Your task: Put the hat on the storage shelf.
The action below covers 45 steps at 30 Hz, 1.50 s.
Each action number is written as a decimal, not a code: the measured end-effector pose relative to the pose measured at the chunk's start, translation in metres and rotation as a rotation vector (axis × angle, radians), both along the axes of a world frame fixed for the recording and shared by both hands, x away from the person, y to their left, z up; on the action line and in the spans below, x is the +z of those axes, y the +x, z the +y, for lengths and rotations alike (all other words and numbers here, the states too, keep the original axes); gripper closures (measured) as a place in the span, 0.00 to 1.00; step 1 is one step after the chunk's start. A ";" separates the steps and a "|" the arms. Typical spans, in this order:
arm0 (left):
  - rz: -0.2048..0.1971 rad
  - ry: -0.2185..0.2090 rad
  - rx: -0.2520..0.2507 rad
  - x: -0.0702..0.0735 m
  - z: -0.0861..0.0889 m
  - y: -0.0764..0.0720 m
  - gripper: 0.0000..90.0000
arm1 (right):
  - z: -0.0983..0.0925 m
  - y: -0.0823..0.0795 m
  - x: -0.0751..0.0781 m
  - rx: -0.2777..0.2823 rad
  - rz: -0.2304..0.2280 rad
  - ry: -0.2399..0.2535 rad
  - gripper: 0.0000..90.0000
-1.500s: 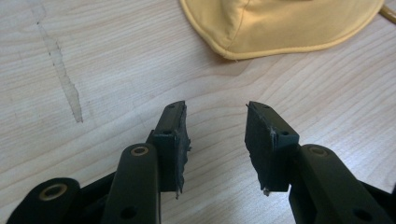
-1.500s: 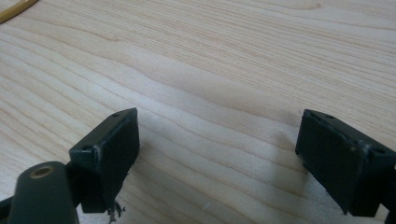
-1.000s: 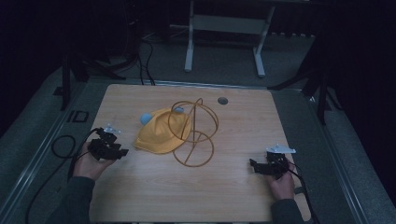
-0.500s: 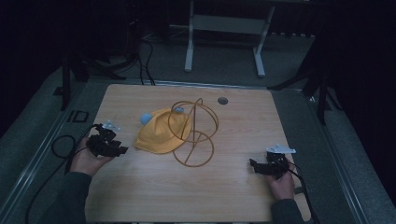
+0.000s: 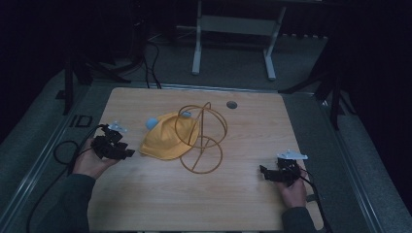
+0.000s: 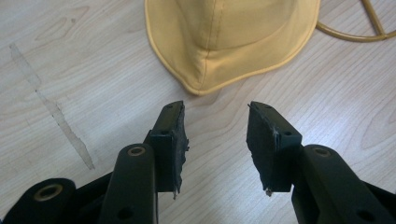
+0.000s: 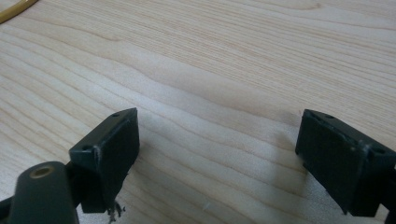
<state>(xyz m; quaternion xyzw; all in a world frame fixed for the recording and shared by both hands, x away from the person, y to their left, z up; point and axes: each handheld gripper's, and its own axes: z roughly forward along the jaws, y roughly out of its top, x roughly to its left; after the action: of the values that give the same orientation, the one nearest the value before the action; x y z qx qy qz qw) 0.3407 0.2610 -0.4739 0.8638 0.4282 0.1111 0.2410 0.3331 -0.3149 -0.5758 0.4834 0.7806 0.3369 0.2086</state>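
Left gripper point(image 6: 215, 126) first: its fingers point(image 6: 170, 140) stand moderately apart with nothing but bare wood between them, and they have just been opening a touch further. Straight ahead of those fingertips, close but not touching, lies the rounded brim of the yellow hat point(image 6: 224, 37), flat on the desk point(image 6: 84, 93). Past the hat's far edge a curve of the wire stand point(image 6: 369, 28) peeks in. A pale streak point(image 6: 56, 116) marks the wood off to the side of the near finger.

From the high view, the left gripper point(image 5: 127, 151) sits low over the desk point(image 5: 145, 204), held in the person's left hand point(image 5: 90, 162), just beside the hat point(image 5: 167, 138). The wire stand point(image 5: 204, 138) rises over the hat's far side, its ring base on the wood. Two small pale-blue things point(image 5: 152, 123) sit at the hat's back edge.

Over to the right gripper point(image 7: 217, 154): fingers point(image 7: 112, 154) spread wide, empty, hovering over plain wood grain. In the high view it point(image 5: 263, 172) rests near the desk's corner in the right hand point(image 5: 291, 187), well apart from hat and stand.
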 end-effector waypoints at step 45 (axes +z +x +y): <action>0.041 0.013 -0.162 0.029 -0.027 0.030 0.60 | 0.000 0.000 0.000 0.002 -0.001 -0.001 0.15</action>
<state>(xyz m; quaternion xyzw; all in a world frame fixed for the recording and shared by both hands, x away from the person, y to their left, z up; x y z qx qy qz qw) 0.3704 0.2342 -0.4450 0.8993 0.3612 0.0763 0.2345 0.3332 -0.3149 -0.5758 0.4821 0.7812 0.3370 0.2091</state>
